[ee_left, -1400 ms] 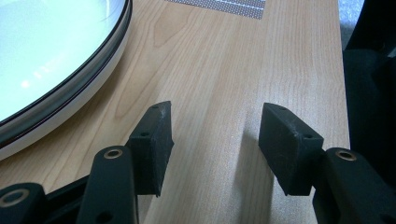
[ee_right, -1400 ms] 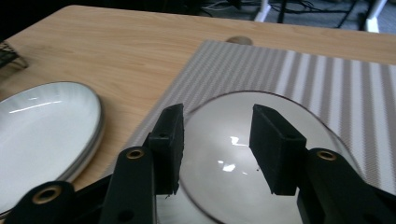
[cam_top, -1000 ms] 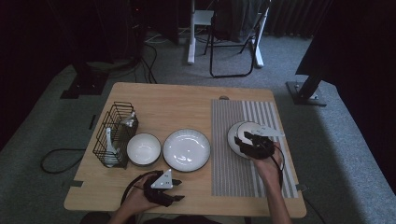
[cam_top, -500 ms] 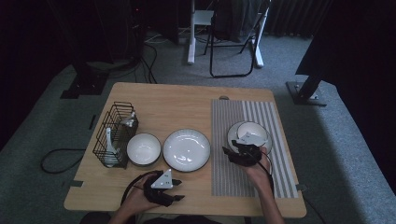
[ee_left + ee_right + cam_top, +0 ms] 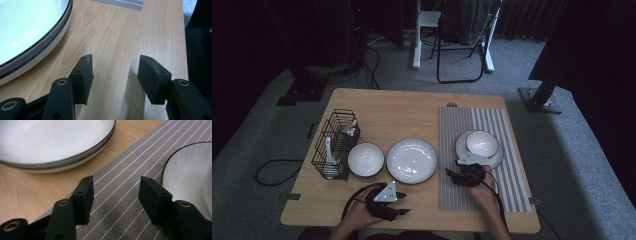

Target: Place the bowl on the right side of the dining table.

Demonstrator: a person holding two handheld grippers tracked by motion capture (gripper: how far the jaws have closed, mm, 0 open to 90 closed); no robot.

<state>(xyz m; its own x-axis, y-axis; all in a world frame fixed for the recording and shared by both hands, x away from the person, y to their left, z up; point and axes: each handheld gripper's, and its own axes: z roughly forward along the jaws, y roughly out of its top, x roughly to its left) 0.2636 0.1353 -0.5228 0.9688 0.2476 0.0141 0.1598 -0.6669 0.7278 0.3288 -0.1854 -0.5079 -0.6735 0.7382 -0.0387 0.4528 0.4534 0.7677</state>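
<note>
Now the right gripper (image 5: 457,176), jaws spread and empty, has pulled back off the small bowl (image 5: 482,142), which sits on its plate (image 5: 497,159) on the striped mat (image 5: 507,185); the left gripper (image 5: 401,206), also spread, stays near the table's front edge.

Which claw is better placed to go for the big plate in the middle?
Left, marginally. The left claw sits open just below the big plate, whose rim lies close in the left gripper view. The right claw, also open, rests on the striped mat beside the stacked bowl.
</note>
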